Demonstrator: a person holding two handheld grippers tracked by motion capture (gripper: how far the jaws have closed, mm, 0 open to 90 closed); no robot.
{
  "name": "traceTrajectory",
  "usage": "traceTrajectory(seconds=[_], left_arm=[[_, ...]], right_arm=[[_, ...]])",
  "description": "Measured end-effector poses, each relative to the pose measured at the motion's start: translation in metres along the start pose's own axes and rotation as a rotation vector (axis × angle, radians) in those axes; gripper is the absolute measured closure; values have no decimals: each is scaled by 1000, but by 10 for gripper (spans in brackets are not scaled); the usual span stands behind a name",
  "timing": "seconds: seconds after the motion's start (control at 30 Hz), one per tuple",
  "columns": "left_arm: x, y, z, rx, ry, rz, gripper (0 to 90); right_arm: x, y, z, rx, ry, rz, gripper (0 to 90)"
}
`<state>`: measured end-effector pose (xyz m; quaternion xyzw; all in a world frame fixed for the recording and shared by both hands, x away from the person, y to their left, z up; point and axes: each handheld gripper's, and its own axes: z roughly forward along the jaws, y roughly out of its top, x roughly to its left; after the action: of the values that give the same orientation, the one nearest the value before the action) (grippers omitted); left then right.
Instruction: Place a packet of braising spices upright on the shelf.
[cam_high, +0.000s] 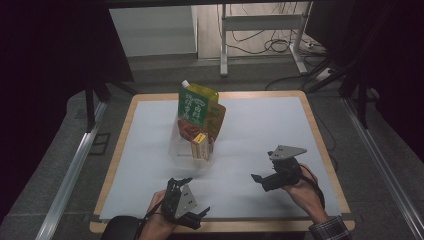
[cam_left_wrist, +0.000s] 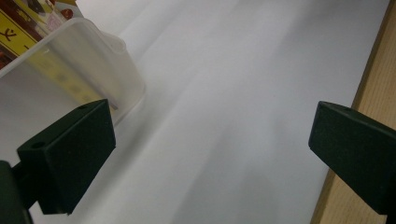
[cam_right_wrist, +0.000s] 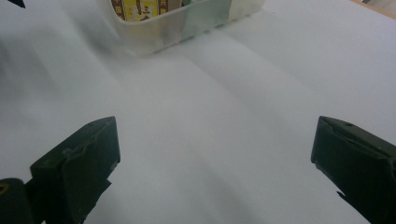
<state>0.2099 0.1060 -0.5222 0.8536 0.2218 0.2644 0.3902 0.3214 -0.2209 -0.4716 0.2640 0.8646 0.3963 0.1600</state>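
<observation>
Both hands sit low at the near edge of the table (cam_high: 116, 165), one at each side, forearms coming in from below. The left hand (cam_high: 159, 220) grips its tool just over the front edge of the white sheet (cam_high: 260, 145), wrist bent so the left gripper (cam_high: 197, 216) points to the right along that near edge. In the left gripper view its jaws stand wide apart, nothing between them, only white sheet and a strip of the wooden table edge beyond the far jaw. Released, empty, touching nothing that can be seen.

Over on the other side, the right hand (cam_high: 305, 192), a plaid cuff at the wrist, holds the right gripper (cam_high: 257, 179) above the sheet, aimed leftward and a little toward the middle. The grey three-cornered plate on top tilts up toward the camera. The right gripper view shows the same story: jaws spread wide, bare sheet between them, no grasp.

The thing nearest both tools is the clear plastic container (cam_high: 176, 147), standing on the sheet left of centre, well apart from the right gripper and somewhat closer to the left one. Upright in it are a green pouch with a white cap (cam_high: 194, 102), an orange packet (cam_high: 216, 117) just behind and beside it, and a small yellow box (cam_high: 199, 145) at the near corner. In the left gripper view the container's rounded corner (cam_left_wrist: 116, 70) shows just past the left-hand jaw, apart from it; in the right gripper view its wall (cam_right_wrist: 187, 23) sits at the top, far ahead of the open jaws.
</observation>
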Motion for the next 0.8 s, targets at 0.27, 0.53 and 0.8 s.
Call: traceTrajectory(seconds=[0.27,0.53,0.8], left_arm=[[0,0,0,-1,-1,-1,2],[0,0,0,-2,-1,-3,2],[1,0,0,-5,-3,-7,2]], right_arm=[[-1,-9,-7,4,-19,3,6],[-3,-14,-17,-19,-34,12,3],[-6,-23,-25,-8,-56,21,3]])
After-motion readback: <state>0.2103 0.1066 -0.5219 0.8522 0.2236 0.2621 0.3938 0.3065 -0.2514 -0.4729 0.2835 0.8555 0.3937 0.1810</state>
